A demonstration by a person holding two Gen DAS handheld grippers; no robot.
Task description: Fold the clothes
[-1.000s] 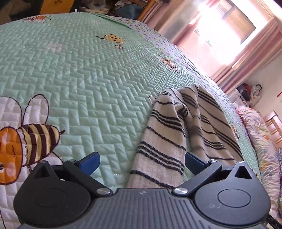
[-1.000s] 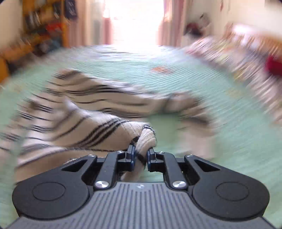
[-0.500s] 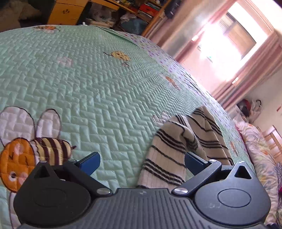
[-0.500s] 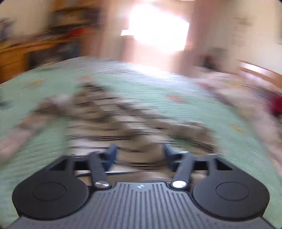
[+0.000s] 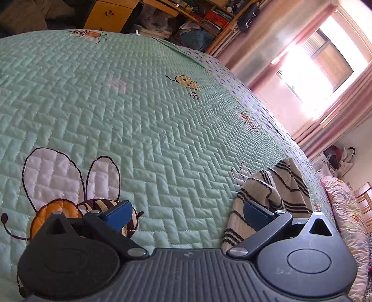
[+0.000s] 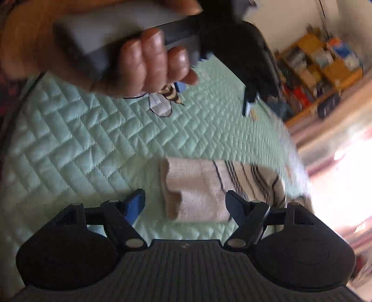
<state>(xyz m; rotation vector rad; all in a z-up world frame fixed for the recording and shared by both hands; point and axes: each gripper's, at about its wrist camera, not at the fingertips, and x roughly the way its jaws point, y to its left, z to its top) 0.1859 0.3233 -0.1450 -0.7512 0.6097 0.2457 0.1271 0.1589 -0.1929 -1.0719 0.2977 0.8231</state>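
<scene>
Striped knit garment (image 6: 209, 188) lies bunched on the bed quilt (image 5: 139, 120), at 3 o'clock in the left view. Left tongs (image 5: 186, 212) wide, empty. Right tongs (image 6: 184, 204) just opened wide, garment end between the pads but unpinched. Soft, light, floppy; best gripped at a hem corner.

Wide open run of mint-green quilted bedspread (image 5: 162, 130) ahead and to the left, flat, nothing standing on it. Only obstacle on the bed: cream knit garment with black stripes (image 6: 209, 185), bunched low at the right. Overhead in the right wrist view, hand (image 6: 139, 67) gripping the left gripper (image 6: 214, 93), blocking passage above. Cluttered wooden shelves (image 5: 197, 16) past the far edge.
</scene>
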